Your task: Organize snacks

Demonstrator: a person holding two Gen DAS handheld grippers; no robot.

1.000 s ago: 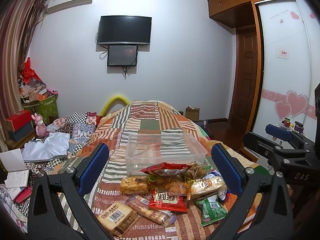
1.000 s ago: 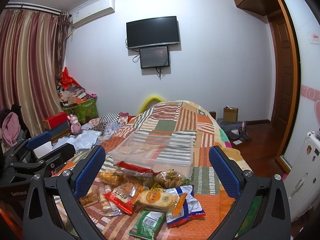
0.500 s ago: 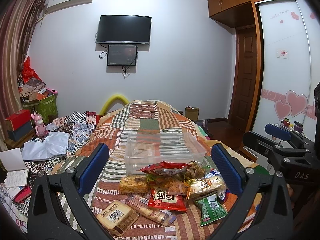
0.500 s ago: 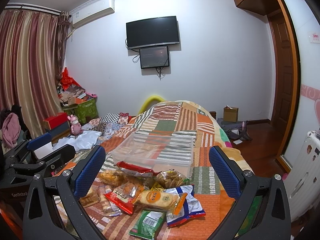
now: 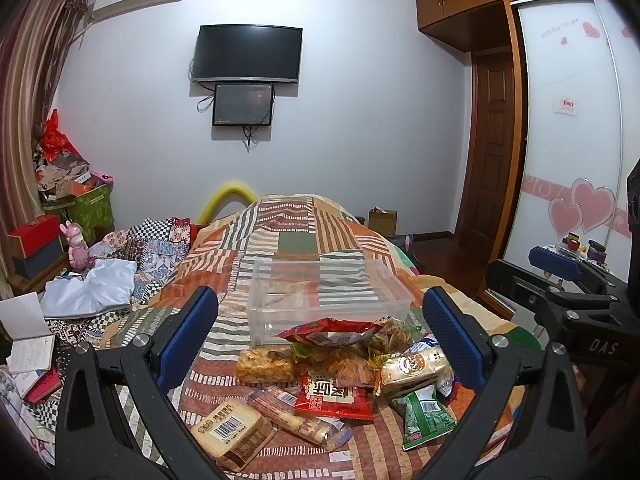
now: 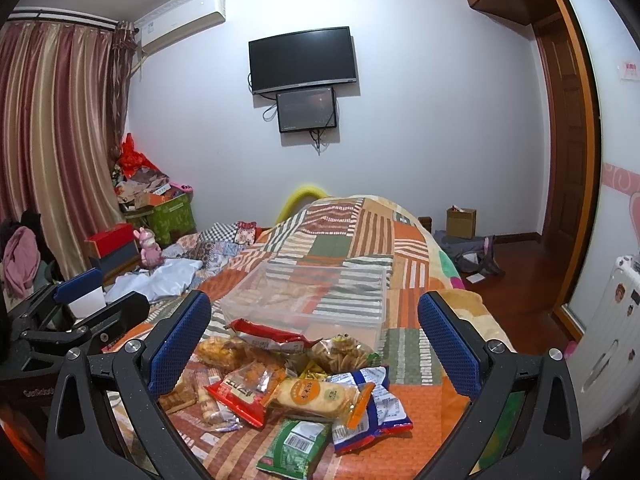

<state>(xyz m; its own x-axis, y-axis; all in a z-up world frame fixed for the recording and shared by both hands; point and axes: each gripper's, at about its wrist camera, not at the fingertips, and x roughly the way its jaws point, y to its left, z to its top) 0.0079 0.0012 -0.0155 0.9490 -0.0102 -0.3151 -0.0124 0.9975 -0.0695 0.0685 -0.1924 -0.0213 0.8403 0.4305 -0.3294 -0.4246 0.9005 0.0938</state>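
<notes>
Many snack packets [image 5: 336, 376] lie heaped on the bed [image 5: 296, 240], low in the frame, touching the near wall of an empty clear bin [image 5: 324, 296]. Both the left tongs [image 5: 320, 340] and the right tongs [image 6: 316, 340] hang spread, holding nothing. The packets look light, crinkly and slippery, with brittle contents; a pinch on a sealed edge seems safest.

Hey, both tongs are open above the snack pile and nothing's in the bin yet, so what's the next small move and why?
Probably lower the right tongs onto the orange-labelled cracker pack: it lies on top of the pile, near the middle of their open gap, unobstructed. The clear plastic bin sits empty just beyond, so the carry is short. The left tongs hang open too.
</notes>
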